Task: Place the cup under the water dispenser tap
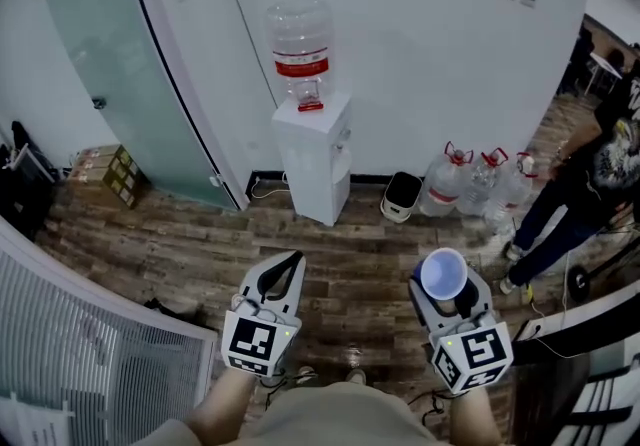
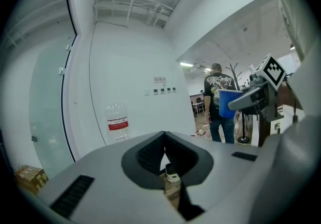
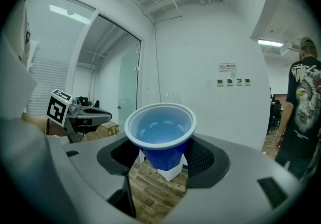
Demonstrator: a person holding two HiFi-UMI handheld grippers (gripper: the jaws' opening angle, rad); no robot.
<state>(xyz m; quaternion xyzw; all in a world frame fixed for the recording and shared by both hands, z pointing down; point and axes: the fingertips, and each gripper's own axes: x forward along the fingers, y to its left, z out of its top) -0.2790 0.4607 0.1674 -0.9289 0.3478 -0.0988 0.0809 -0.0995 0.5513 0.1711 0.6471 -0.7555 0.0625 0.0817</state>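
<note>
A blue plastic cup stands upright, mouth up and empty, between the jaws of my right gripper, which is shut on its lower body. The right gripper view shows the cup close up, with the white water dispenser partly hidden behind it. The dispenser stands against the far wall across the wooden floor, carrying an upturned clear bottle with a red label. My left gripper is shut with nothing in it. In its own view the left gripper points toward the bottle, and the cup shows to the right.
A person stands at the right. Several spare water bottles and a small white bin sit by the wall right of the dispenser. A glass door and cardboard boxes are at the left, a white grille nearer.
</note>
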